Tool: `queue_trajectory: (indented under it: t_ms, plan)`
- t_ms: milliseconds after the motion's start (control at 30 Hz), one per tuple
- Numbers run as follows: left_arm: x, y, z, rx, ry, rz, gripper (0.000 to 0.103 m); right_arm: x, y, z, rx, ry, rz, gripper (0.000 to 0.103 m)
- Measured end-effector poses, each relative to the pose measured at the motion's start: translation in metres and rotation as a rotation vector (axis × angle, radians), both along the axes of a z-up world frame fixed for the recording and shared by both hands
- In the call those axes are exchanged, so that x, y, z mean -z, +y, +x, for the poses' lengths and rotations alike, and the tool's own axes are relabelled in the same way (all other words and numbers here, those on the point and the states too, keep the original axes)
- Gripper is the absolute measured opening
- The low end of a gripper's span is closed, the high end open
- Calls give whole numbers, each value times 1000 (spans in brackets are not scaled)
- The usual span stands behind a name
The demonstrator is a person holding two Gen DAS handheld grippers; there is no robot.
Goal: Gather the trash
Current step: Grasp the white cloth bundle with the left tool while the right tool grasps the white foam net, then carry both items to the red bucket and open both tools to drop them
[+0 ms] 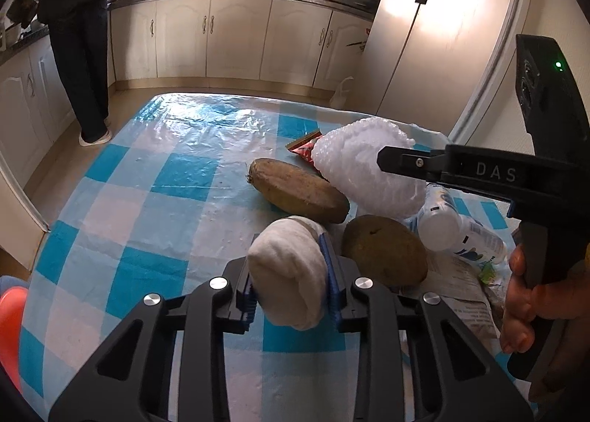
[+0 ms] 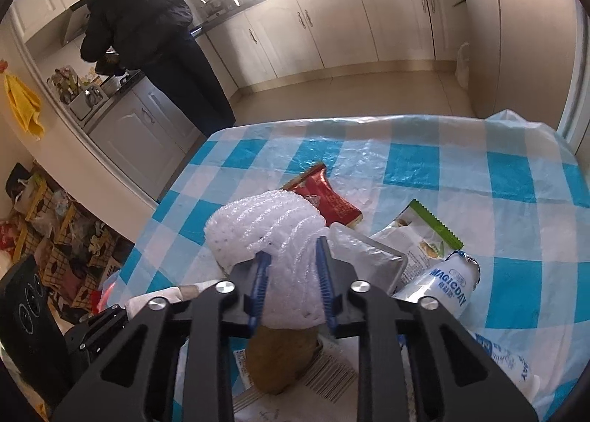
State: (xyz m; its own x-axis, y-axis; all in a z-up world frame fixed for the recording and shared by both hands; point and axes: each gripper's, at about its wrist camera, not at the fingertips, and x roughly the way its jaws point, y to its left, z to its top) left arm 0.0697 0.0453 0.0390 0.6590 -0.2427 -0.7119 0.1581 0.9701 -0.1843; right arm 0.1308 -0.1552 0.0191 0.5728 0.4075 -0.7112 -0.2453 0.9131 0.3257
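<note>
Trash lies in a loose cluster at the lower right of the checked worktop, and each gripper has already taken one piece. The left gripper, low in the left wrist view, is clamped on a crumpled white wad; its blue pads press both flanks, and the wad bulges above and below them. The right gripper is closed on a roll of bubble wrap, pinched near its lower end, so most of the roll stands clear beyond the fingertips.

No earlier view is given, so the judgement is only that the step in hand is lifting both pieces clear. To do it well, raise each straight up before swinging aside. Two brown root vegetables sit just beside the wad, and one lies directly under the bubble wrap in the right wrist view, so a sideways drag would likely roll them. The bubble wrap is soft and top-heavy in this grip; it may sag or slip, so keep the squeeze steady and avoid quick turns.

Left for later, near the middle and right of the right wrist view: a red snack wrapper, a green-edged packet and a white drink bottle. No bin is in view.
</note>
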Motion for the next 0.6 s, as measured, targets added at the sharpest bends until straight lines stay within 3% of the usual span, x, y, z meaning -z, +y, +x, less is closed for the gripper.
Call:
queue_trajectory:
  t_ms: [167, 600]
  plan:
    - [-10, 12, -14, -14, -26, -23, 31, -10, 4, -18, 24, -42, 6, 15]
    - [-40, 69, -69, -65, -85, -50, 31, -35, 45, -86, -37, -89, 145, 15]
